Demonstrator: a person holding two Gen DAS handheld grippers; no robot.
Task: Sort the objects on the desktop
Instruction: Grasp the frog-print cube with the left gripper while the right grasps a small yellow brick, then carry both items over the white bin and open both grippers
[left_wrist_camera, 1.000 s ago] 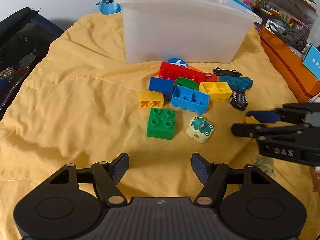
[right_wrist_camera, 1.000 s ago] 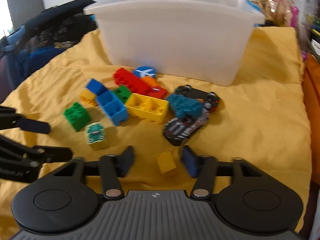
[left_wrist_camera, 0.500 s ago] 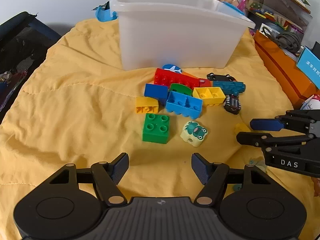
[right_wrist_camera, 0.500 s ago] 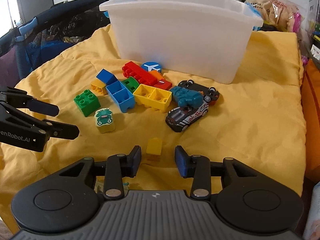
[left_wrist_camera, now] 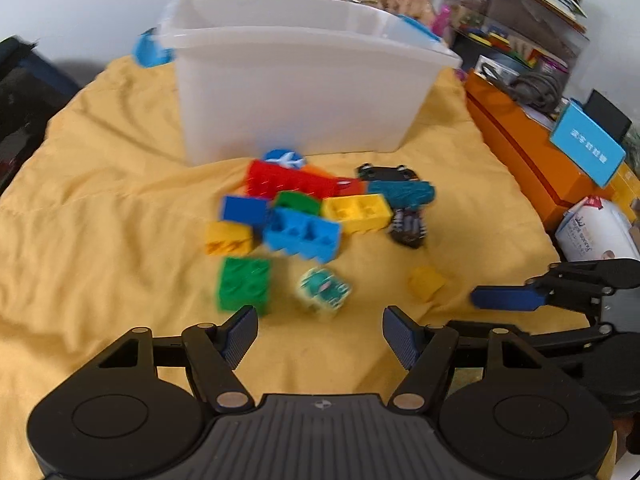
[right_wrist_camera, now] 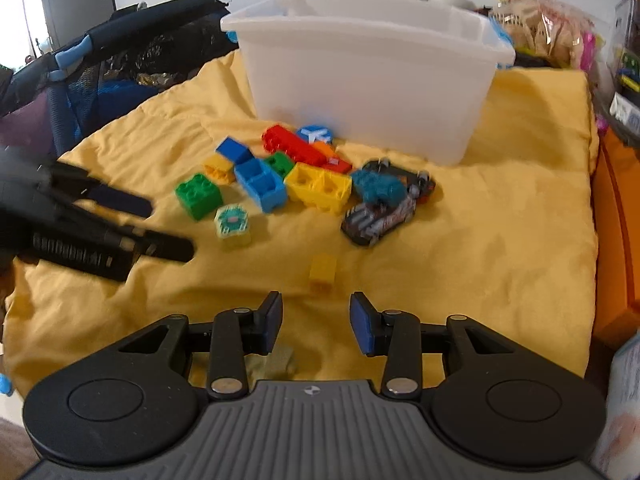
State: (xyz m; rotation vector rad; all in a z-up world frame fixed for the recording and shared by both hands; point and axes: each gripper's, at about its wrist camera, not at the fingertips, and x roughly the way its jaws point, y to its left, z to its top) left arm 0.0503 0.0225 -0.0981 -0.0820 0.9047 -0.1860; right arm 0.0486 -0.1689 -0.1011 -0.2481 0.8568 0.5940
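Observation:
On the yellow cloth (left_wrist_camera: 100, 208) lies a heap of toy bricks before a white bin (left_wrist_camera: 300, 92) (right_wrist_camera: 368, 64): red (left_wrist_camera: 288, 178), blue (left_wrist_camera: 302, 234), yellow (right_wrist_camera: 320, 184), green (left_wrist_camera: 244, 284). A frog block (left_wrist_camera: 322, 288) sits beside the green one. Two toy cars (right_wrist_camera: 378, 216) lie at the heap's right. A small yellow brick (right_wrist_camera: 322, 272) (left_wrist_camera: 426, 282) lies alone just ahead of my right gripper (right_wrist_camera: 316, 312) (left_wrist_camera: 486, 314), whose jaws stand partly apart with nothing between them. My left gripper (left_wrist_camera: 320, 320) (right_wrist_camera: 156, 226) hangs wide open near the green brick, holding nothing.
An orange box (left_wrist_camera: 520, 148) with a blue card (left_wrist_camera: 588, 148) borders the cloth on the right, with a white pack (left_wrist_camera: 596, 232) near it. A dark mesh playpen (right_wrist_camera: 100, 68) stands on the left. A pale greenish object (right_wrist_camera: 276, 360) lies under my right gripper.
My right gripper's jaws narrowed and it drew back, so the small yellow brick once between its fingers now lies ahead of them. The left view tilted up slightly.

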